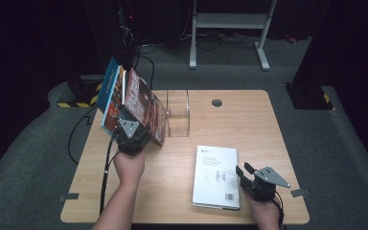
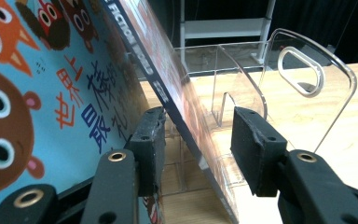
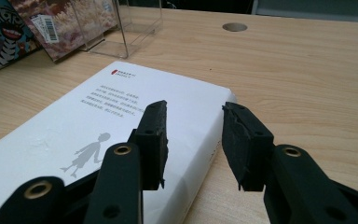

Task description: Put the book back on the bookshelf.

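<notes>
Two books lean beside the clear stand; your left gripper is spread around the red book's edge. Your right gripper hangs spread over the white book.

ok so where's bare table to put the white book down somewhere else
Free: the right half of the table, from the clear acrylic stand past the round hole to the far right corner. Crowded: far left, where the leaning books and left tool sit.
</notes>
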Tool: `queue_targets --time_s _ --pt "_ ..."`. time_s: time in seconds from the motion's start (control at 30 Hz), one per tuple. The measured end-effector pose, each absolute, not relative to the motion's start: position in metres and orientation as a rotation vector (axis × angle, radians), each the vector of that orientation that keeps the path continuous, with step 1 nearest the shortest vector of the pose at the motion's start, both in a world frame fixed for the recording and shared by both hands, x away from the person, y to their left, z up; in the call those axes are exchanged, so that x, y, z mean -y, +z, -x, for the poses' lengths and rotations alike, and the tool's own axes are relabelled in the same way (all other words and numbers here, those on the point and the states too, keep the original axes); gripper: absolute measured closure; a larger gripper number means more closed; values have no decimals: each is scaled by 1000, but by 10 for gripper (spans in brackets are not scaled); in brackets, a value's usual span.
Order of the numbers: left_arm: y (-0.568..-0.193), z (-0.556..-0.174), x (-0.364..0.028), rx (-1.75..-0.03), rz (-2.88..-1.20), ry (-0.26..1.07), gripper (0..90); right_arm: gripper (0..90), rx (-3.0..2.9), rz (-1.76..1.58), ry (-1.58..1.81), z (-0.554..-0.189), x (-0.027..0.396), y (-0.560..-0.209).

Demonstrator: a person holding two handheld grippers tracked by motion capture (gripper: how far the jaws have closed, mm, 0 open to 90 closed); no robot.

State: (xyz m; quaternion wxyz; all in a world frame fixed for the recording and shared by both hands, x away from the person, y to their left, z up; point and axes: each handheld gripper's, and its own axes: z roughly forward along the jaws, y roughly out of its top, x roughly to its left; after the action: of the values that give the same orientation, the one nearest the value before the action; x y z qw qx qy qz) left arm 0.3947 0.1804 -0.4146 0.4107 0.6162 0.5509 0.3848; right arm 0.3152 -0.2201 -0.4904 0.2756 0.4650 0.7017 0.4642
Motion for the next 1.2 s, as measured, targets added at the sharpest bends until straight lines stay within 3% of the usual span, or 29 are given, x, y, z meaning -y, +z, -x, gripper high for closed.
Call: queue_targets --time_s 0.73,1.2 --pt "-425 -386 -180 -1373 -1575 954 561 601 -1892 -1247 1241 -315 219 -491" --pt "-435 -375 -175 -1325 -1607 839 560 600 -1895 -1246 1239 -315 219 -492"
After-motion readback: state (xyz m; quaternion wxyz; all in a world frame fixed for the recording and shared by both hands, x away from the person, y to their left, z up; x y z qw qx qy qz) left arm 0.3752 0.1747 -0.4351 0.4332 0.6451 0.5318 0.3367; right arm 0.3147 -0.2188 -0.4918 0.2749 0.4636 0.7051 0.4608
